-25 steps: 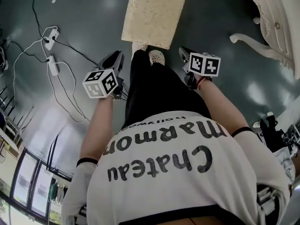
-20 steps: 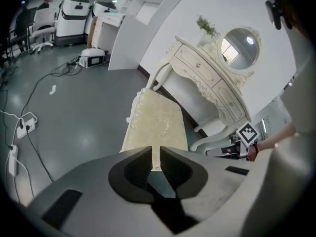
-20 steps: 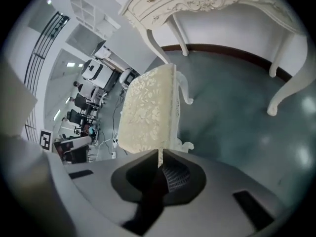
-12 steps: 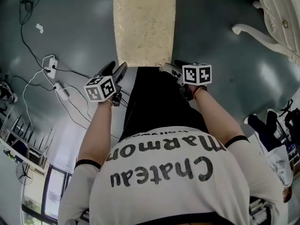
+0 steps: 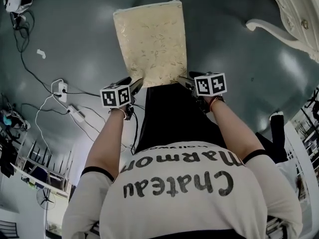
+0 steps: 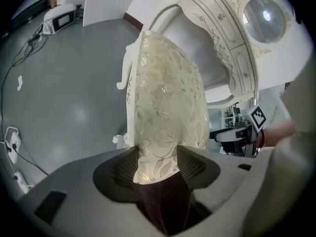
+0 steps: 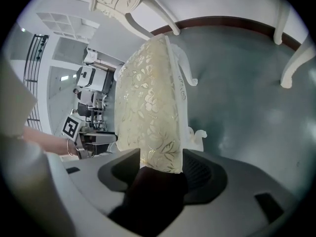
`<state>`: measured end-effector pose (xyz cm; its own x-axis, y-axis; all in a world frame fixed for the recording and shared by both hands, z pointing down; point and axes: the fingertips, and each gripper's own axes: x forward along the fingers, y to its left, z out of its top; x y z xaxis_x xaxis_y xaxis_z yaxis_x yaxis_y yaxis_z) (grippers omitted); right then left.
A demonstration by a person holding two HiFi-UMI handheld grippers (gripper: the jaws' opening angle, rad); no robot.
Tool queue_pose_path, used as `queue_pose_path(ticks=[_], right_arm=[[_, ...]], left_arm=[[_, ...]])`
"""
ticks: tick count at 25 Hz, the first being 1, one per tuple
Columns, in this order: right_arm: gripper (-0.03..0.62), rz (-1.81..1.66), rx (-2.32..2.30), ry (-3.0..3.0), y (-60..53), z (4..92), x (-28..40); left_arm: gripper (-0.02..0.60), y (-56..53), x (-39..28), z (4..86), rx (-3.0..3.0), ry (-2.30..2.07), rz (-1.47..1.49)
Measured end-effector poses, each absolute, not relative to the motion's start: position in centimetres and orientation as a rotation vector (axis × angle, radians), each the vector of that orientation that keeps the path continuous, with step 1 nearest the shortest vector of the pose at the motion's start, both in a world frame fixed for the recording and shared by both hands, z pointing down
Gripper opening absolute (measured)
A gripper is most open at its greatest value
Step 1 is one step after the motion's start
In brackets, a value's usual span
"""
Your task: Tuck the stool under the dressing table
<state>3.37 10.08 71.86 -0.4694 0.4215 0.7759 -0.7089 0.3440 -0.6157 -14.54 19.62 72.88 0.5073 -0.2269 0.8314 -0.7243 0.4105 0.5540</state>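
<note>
Floor (image 5: 234, 54): smooth, glossy grey.

Dressing table (image 5: 295, 15): white and carved, at the upper right of the head view. One curved leg juts out over open floor.

Stool (image 5: 151, 39): cream floral cushion on curled white legs. It stands straight ahead of the person, well apart from the table and not under it yet.

Left gripper (image 5: 135, 82) and right gripper (image 5: 184, 79): one at each near corner of the cushion. Both sets of jaws have just been opening and now stand wide. The cushion's edge sits between them and nearly fills each gap. I read that as straddling, not clamped.

Cables (image 5: 30, 73) and power strip (image 5: 76, 112): on the floor to the left, away from the likely path.

Risks as I see them:
- The grip lands on padding only, so the soft edge squashes or the cover creeps, and the jaws slide off mid-push.
- One side bites deeper than the other, so the stool yaws instead of tracking straight.
- A stool leg clips that jutting table leg on the way in.
- A stool leg catches on the floor and the stool tips.
</note>
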Motion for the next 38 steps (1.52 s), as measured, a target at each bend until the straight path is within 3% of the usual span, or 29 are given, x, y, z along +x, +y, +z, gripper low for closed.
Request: queue_pose_path(ticks=[18, 38], right_arm=[[0.242, 1.228, 0.358, -1.511, 10.1, 74.0, 2.3], [0.247, 1.446, 0.687, -1.628, -5.3, 73.4, 4.3]], left_arm=[[0.218, 19.0, -14.8, 72.6, 1.152, -0.951, 0.532], [0.187, -2.8, -15.9, 71.9, 1.282, -1.153, 0.437]])
